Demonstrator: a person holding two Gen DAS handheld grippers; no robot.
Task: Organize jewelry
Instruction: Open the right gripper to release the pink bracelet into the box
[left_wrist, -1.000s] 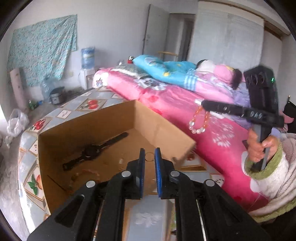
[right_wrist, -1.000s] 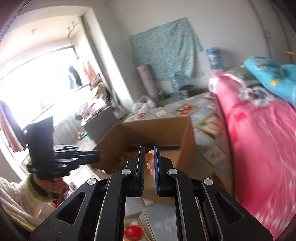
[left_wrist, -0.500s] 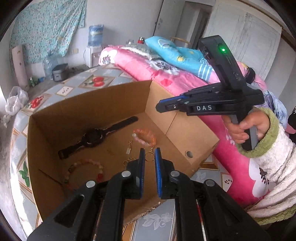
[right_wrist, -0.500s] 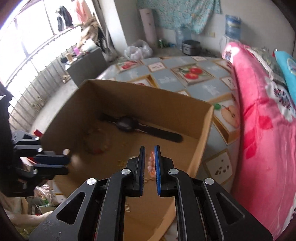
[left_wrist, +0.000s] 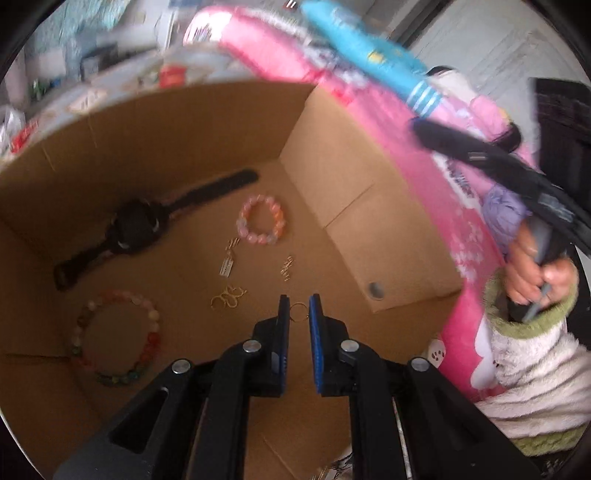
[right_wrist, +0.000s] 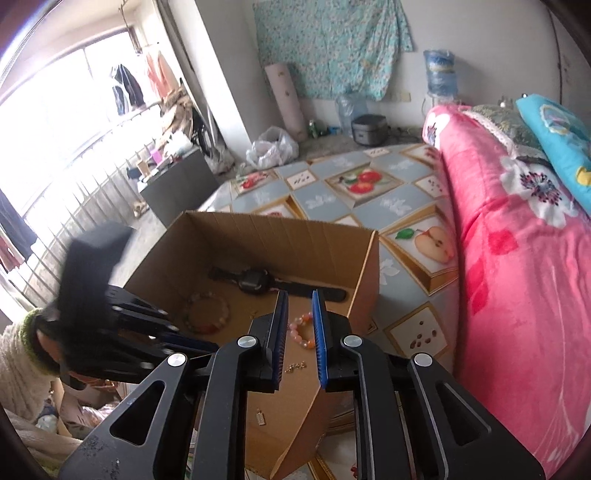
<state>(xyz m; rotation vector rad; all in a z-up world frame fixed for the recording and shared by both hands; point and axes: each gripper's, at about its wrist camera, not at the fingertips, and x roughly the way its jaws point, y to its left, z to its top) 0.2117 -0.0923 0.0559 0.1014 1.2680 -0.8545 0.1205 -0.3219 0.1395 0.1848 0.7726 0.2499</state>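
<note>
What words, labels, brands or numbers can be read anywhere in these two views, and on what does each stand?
No text can be read in either view.
White label on the right gripper: motion-blurred, unreadable.
Dark print on the pink blanket: blurred, unreadable.
Small tag lying in the cardboard box: too small to read.
</note>
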